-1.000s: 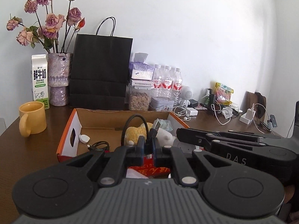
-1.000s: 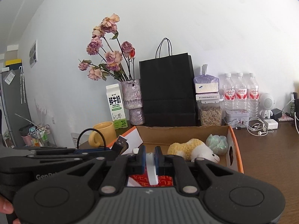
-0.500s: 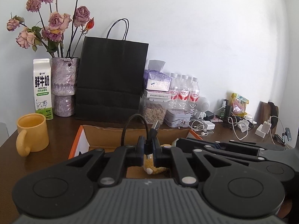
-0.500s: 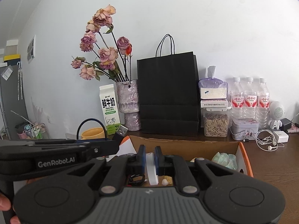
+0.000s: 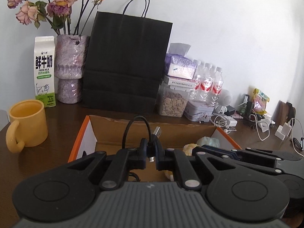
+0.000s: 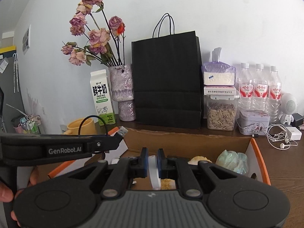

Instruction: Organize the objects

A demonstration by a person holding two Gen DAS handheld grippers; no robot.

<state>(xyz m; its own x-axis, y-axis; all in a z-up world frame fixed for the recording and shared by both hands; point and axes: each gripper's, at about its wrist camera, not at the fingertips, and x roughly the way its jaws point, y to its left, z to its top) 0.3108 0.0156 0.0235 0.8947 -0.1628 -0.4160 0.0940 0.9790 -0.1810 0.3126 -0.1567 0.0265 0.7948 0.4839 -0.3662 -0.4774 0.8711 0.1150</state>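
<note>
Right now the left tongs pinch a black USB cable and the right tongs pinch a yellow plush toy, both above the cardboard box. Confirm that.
Not quite. The right tongs pinch a flat white object, not the plush; the right wrist view shows the yellow plush toy lying in the cardboard box. The left tongs do pinch the black USB cable above the box.

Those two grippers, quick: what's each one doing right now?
Left gripper: closed, holding a black USB cable.
Right gripper: closed, holding a flat white piece.

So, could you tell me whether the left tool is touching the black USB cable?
Touching. The left wrist view shows the left tool clamped on the black USB cable, its plug and loop rising between the fingers.
</note>
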